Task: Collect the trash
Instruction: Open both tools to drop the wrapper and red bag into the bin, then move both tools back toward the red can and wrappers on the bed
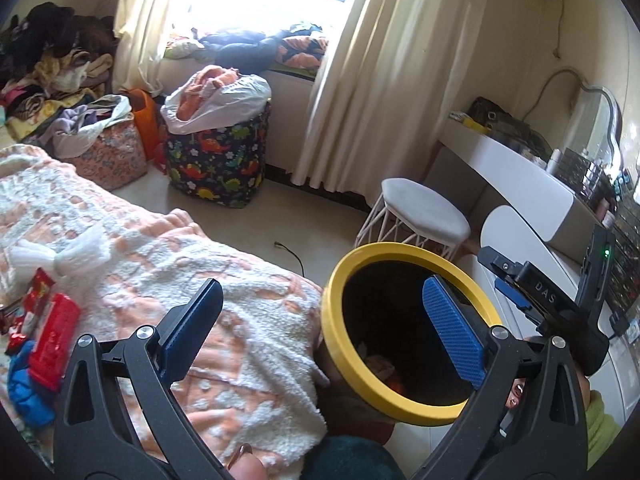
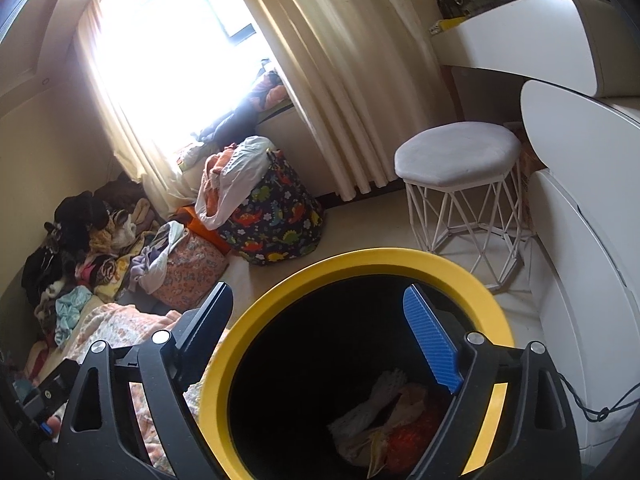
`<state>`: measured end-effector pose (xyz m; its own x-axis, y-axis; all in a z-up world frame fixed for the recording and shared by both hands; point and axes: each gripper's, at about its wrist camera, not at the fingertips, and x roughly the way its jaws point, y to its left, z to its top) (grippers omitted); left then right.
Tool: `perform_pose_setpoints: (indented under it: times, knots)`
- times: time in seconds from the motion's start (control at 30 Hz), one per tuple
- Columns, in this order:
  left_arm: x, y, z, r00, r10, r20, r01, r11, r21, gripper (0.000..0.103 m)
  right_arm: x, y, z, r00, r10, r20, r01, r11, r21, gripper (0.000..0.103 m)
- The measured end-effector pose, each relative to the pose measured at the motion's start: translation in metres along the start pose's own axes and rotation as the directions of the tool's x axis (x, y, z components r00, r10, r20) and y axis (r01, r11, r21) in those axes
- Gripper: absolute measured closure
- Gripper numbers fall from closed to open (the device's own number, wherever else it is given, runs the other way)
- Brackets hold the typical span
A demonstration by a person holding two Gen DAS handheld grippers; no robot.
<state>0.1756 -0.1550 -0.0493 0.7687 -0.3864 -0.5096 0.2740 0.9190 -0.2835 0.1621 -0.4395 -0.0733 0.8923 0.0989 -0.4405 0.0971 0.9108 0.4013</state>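
A black trash bin with a yellow rim (image 1: 340, 276) stands beside the bed; it also shows in the right wrist view (image 2: 368, 258), with crumpled white paper and red wrappers (image 2: 384, 428) at its bottom. My left gripper (image 1: 320, 332) is open and empty, above the bed edge and the bin. My right gripper (image 2: 320, 344) is open and empty, right over the bin's mouth; its body shows in the left wrist view (image 1: 560, 300). Red snack wrappers (image 1: 52, 336), a blue wrapper (image 1: 24, 388) and a white tissue (image 1: 68, 252) lie on the blanket at the left.
A fleecy orange-and-white blanket (image 1: 200, 264) covers the bed. A white stool (image 2: 460, 156) and a white dresser (image 2: 580, 220) stand right of the bin. A dinosaur-print hamper (image 2: 276, 216), bags and piled clothes (image 2: 80, 240) sit below the curtained window.
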Motion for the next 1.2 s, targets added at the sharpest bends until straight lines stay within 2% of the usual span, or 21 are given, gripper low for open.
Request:
perform_pose_setpoints:
  times: [0.53,0.97,1.2]
  knots:
    - [-0.039,0.043,0.002,0.996,0.067,0.053,-0.063,0.995,-0.076,0.011,-0.003,0.058,-0.016,0.994,0.102,-0.047,-0.106,0.991,-0.088,0.017]
    - [-0.066,0.076,0.004,0.989,0.115,0.091,-0.102,0.985,-0.136,0.011,-0.011,0.122,-0.044,0.965,0.223,-0.138,-0.245,0.954,-0.175,0.016]
    - [-0.08,0.095,0.006,0.983,0.146,0.108,-0.128,0.979,-0.161,0.011,-0.016,0.147,-0.056,0.951,0.257,-0.175,-0.29,0.934,-0.208,0.016]
